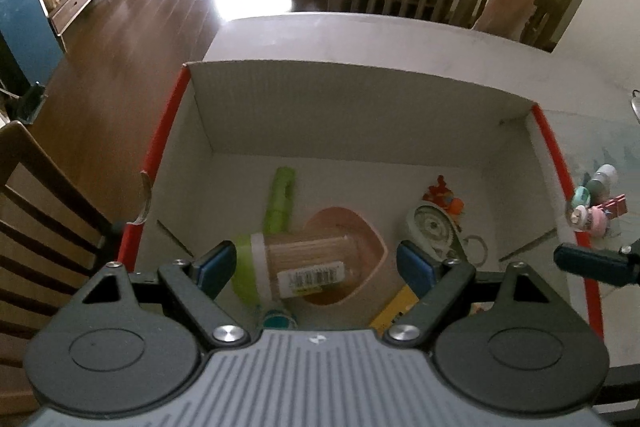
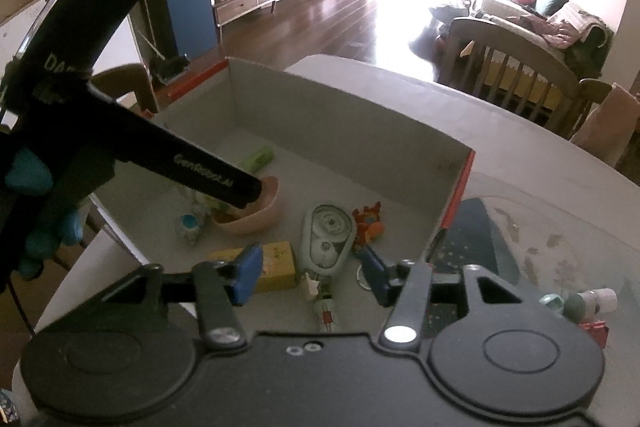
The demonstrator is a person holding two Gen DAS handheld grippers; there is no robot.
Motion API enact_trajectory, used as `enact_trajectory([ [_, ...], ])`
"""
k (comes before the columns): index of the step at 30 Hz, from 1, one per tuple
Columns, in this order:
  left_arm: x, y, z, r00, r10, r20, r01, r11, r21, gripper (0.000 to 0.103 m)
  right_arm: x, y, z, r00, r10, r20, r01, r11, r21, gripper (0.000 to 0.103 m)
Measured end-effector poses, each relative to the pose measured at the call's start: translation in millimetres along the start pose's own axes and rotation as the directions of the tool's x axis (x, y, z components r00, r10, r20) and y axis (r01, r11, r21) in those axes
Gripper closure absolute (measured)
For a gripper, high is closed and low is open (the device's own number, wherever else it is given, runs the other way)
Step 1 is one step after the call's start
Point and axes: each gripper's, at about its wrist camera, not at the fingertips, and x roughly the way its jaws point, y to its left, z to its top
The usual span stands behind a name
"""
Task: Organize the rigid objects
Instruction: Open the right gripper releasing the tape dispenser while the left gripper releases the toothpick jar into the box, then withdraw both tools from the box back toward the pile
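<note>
While both grippers' jaws gape empty, the cardboard box holds a toothpick jar across a pink dish.

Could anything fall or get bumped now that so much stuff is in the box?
Maybe. The toothpick jar lies on its side across the pink heart dish, so it could roll off. Both grippers hang over the box; the left gripper and right gripper might knock each other. Small toys left outside sit close to its wall.
</note>
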Motion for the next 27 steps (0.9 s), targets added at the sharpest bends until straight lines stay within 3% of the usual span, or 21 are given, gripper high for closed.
enact_trajectory([
  [12, -52, -4, -14, 0.995, -0.023, 0.095, 0.024, 1.0, -0.003, 0.014, -48, -8, -8, 0.996, 0.023, 0.087, -0.027, 0.999, 0.047, 0.041],
  [14, -63, -8, -16, 0.992, -0.029, 0.12, 0.029, 1.0, 0.0, 0.002, -58, -11, -10, 0.994, 0.029, 0.105, -0.035, 0.998, 0.058, 0.04],
  [17, -81, -16, -18, 0.986, -0.04, 0.163, 0.038, 0.999, 0.017, 0.002, -71, -16, -13, 0.991, 0.034, 0.133, -0.044, 0.996, 0.075, 0.038],
  [27, -118, -51, -30, 0.967, -0.057, 0.25, 0.044, 0.997, 0.055, 0.002, -111, -36, -31, 0.974, 0.034, 0.224, -0.064, 0.99, 0.125, 0.014],
])
